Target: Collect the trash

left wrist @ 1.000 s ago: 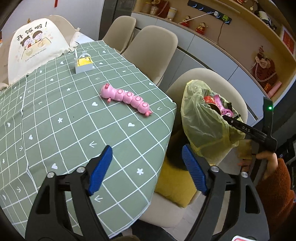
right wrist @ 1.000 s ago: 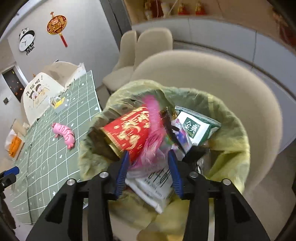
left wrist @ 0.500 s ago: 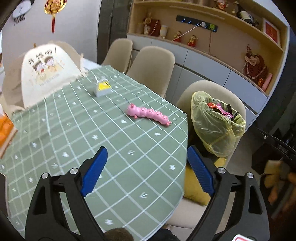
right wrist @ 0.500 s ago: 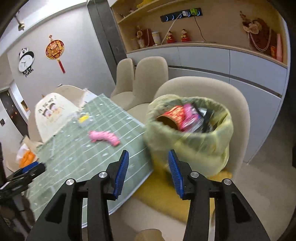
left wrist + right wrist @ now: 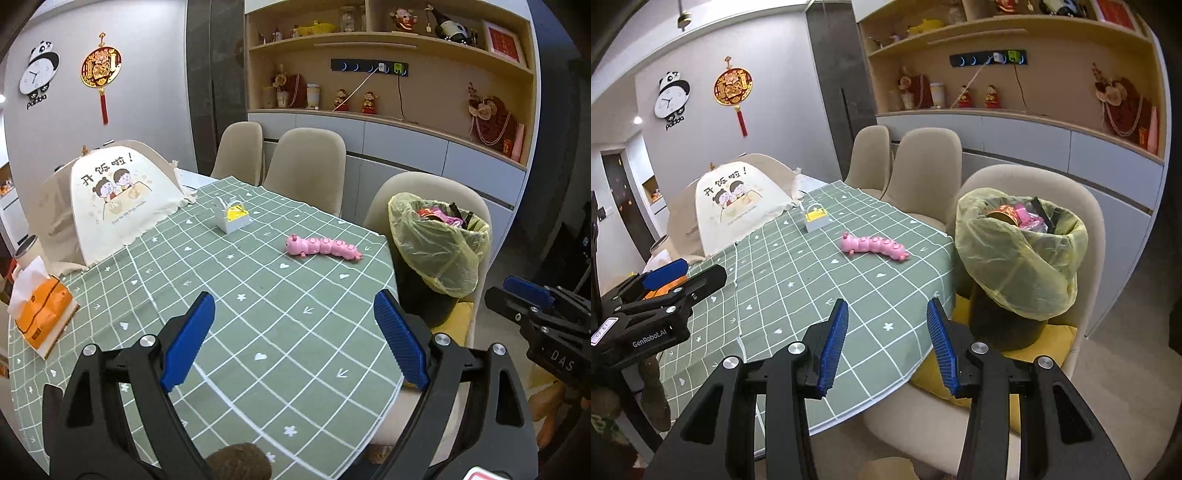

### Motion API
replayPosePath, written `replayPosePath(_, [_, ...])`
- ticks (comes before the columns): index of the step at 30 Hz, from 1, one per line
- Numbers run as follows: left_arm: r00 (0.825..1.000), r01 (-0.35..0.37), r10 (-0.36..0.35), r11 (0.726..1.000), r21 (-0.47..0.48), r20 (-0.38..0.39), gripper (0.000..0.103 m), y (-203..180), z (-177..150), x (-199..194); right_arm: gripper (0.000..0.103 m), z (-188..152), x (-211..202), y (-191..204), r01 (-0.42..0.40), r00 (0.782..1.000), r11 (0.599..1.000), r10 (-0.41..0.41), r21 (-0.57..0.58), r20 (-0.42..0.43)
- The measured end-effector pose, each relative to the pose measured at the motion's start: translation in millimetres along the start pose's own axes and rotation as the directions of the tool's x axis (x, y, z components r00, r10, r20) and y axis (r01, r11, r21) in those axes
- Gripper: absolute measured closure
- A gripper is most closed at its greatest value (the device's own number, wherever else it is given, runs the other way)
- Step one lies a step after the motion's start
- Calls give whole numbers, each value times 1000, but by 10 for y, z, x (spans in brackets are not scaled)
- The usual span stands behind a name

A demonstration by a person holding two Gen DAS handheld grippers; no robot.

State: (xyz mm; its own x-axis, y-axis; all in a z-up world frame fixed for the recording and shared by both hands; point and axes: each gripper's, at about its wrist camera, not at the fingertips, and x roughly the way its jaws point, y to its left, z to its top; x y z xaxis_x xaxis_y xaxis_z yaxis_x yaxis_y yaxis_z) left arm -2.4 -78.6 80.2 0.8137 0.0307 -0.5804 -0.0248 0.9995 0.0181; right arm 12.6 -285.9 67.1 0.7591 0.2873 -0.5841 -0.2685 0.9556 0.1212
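Observation:
A bin with a yellow bag stands on a beige chair at the table's right side, filled with red and pink wrappers; it also shows in the right wrist view. My left gripper is open and empty above the near part of the green checked tablecloth. My right gripper is open and empty, held back from the table's edge, left of the bin. Each gripper shows in the other's view, the right one and the left one.
A pink caterpillar toy and a small grey box with yellow inside lie on the table. A cloth food cover stands at the far left, an orange tissue box at the left edge. Beige chairs line the far side.
Both grippers have pulled back and up from the bin and table. The right gripper, which was over the trash inside the bag, is now well away from it and empty.

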Motion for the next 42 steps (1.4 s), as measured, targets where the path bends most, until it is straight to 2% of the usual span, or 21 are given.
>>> replayPosePath(4, [1000, -6, 5, 1000, -11, -9, 19, 68, -56, -14, 61, -13, -20, 77, 28, 999, 1000, -28, 1, 17])
replayPosePath(12, [1000, 11, -11, 1000, -23, -15, 19, 119, -101, -21, 61, -20, -35, 96, 43, 999, 999, -43, 18, -2])
replayPosePath(42, [996, 85, -85, 996, -1, -9, 20, 32, -45, 4, 61, 0, -177, 30, 98, 995, 995, -99, 28, 19])
